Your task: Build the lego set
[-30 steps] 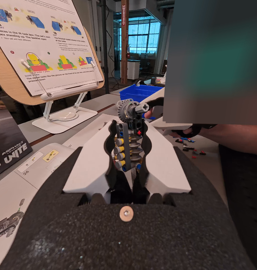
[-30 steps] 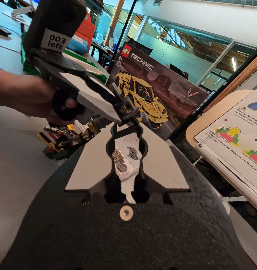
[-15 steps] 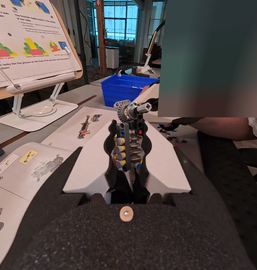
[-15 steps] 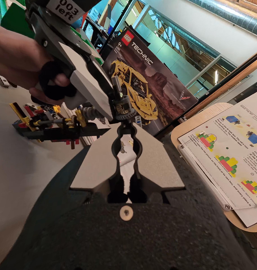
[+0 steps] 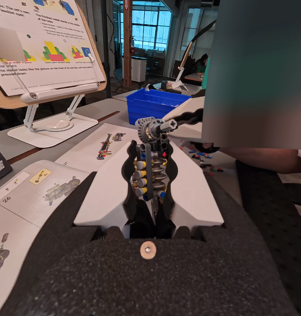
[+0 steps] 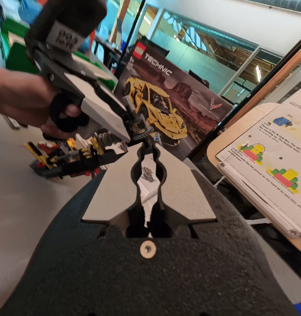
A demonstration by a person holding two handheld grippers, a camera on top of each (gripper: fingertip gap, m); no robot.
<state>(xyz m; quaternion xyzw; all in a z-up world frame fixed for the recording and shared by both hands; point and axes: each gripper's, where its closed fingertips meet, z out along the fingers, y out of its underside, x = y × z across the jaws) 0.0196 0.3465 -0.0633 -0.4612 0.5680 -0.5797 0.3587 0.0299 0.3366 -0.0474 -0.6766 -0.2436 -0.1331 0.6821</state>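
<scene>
While the left gripper (image 5: 150,171) stays clamped on it, a grey, yellow and black lego sub-assembly (image 5: 150,169) stands upright between the black wavy pads, a grey gear and cross axle at its top. From the right, the right gripper (image 5: 179,123) meets that axle end. In its own view, the right gripper (image 6: 148,148) has its tips drawn narrow onto a small dark part at the gear's underside; whether it truly grips that part cannot be told. Just beyond, a hand (image 6: 26,106) holds the left gripper's handle, which bears a blurred white label.

Below the left gripper, an open white instruction booklet (image 5: 43,186) with printed build diagrams and page numbers lies on the grey table (image 5: 103,107). A long black, yellow and red lego chassis (image 6: 65,160) rests on the table near the hand. Farther back stands the dark lego box with a yellow car picture (image 6: 165,109), carrying brand lettering. A wooden stand holding a printed instruction sheet (image 5: 43,51) stands at the table's edge, beside a blue plastic bin (image 5: 155,102). Small loose pieces (image 5: 202,159) lie scattered to the right.
</scene>
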